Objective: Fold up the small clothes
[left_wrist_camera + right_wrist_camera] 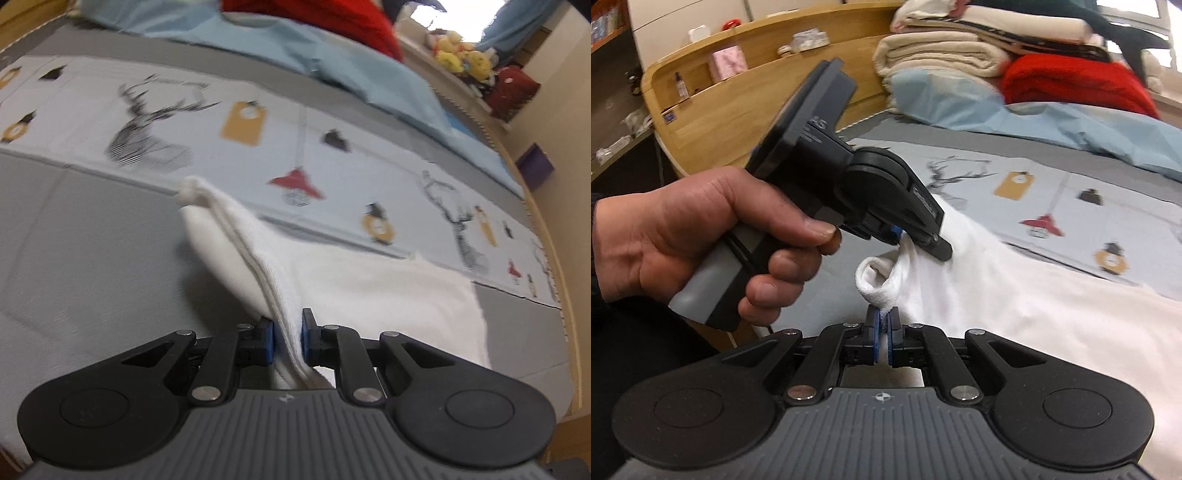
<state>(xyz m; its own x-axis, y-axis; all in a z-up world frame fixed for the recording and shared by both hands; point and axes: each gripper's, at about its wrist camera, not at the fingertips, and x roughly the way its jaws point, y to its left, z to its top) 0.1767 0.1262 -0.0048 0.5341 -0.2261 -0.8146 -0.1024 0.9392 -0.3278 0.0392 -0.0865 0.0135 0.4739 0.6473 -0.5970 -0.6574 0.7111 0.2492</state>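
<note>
Nearest cloth: white soft knitted garment (pixel 369 295), bunched at one edge right in front of both cameras, the rest spread flat on the bed.
Left grip: left gripper (pixel 287 341) has its blue pads pressed on a thick fold of the white garment; the fold runs up between the fingers and away from the camera.
Right grip: right gripper (pixel 883 334) has its pads nearly together on a thin rolled edge of the white garment (pixel 1015 295), just below where the left gripper (pixel 905 236) bites it.
Hand: person's left hand (pixel 713 236) wraps the grey handle, beside the garment's bunched edge.
Garment's place: on the grey bedsheet with a pale printed band of deer heads, tags and lamps (pixel 92 258); its far edge lies over that printed band.
Behind the garment: pale blue rumpled duvet (pixel 1052 125), then a red fleecy blanket (pixel 1071 85) and a stack of cream folded blankets (pixel 942 55) by the curved wooden headboard (pixel 746 110).
Step in hand: by my reading, the edge is gripped at two close points and raised off the sheet, the start of a fold.
Next move calls for: both grips kept tight, carried together across the garment toward its far side, so the lifted edge lands square and unwrinkled.
</note>
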